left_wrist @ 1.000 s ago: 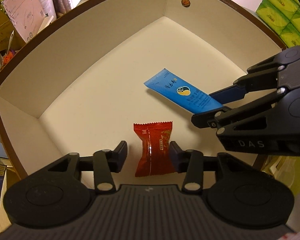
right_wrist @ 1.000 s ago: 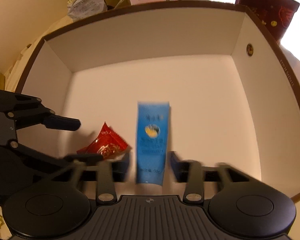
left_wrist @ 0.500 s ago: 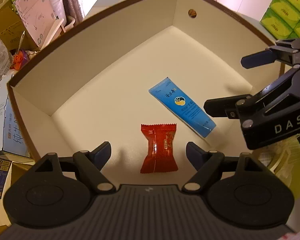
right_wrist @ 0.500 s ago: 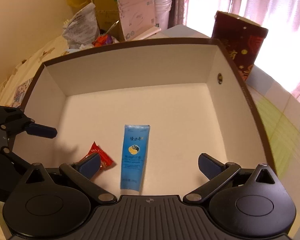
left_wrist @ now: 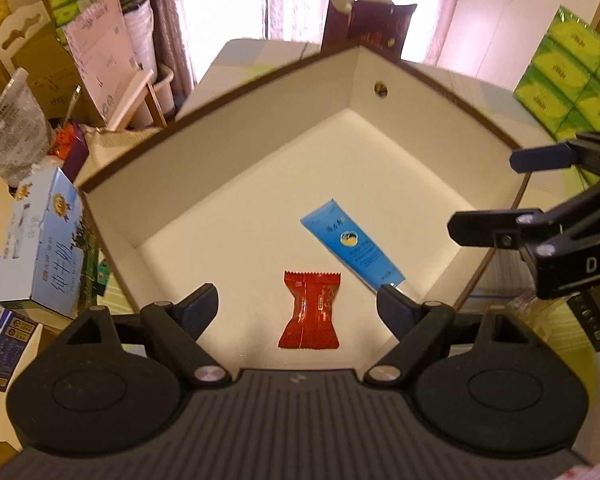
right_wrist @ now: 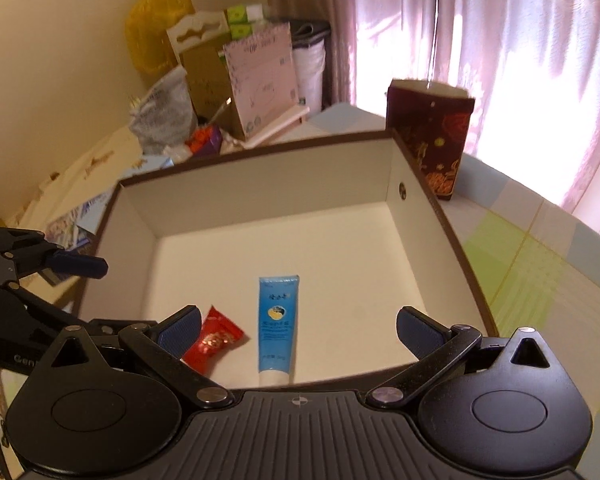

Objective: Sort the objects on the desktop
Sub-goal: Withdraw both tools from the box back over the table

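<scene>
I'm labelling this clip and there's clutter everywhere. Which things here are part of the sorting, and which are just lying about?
Part of the job:
- brown box
- blue tube
- red candy packet

Lying about:
- dark red carton
- green tissue packs
- milk carton
- pink envelope

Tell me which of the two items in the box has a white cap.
The blue tube has it, at its near end; the red candy packet beside it has only crimped ends.
</scene>
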Demonstrator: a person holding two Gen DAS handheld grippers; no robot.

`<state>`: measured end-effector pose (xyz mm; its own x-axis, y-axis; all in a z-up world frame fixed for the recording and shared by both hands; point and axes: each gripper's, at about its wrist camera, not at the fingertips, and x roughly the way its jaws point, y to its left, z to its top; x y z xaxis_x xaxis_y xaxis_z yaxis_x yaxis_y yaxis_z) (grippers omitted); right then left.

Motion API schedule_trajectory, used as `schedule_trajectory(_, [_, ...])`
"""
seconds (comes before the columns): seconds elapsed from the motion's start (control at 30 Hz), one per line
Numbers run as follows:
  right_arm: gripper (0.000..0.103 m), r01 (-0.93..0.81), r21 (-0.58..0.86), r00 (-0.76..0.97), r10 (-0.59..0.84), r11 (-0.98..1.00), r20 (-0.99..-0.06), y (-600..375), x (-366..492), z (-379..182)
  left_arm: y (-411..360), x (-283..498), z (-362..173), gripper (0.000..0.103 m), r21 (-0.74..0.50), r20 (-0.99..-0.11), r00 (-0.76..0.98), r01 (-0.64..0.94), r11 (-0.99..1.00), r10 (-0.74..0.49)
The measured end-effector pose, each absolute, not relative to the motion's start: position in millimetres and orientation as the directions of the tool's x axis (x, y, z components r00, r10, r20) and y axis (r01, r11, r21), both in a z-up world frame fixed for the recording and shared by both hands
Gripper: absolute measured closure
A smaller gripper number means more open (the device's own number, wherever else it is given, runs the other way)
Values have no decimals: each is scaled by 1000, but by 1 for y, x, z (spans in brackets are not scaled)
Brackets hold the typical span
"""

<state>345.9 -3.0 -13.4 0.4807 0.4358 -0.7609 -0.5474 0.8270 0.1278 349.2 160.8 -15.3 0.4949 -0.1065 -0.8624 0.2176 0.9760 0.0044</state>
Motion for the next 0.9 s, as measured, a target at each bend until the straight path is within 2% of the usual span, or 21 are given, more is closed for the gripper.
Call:
schedule_trajectory(0.47, [2, -540, 123, 569, 469, 833, -676, -40, 270, 19, 158, 284, 26, 18, 14, -792, 602, 178, 984, -98])
schedule_trajectory(0.9, [2, -534, 112, 598, 468, 838, -651, -73, 200, 20, 148, 214, 40, 17, 7, -765, 637, 156, 988, -95])
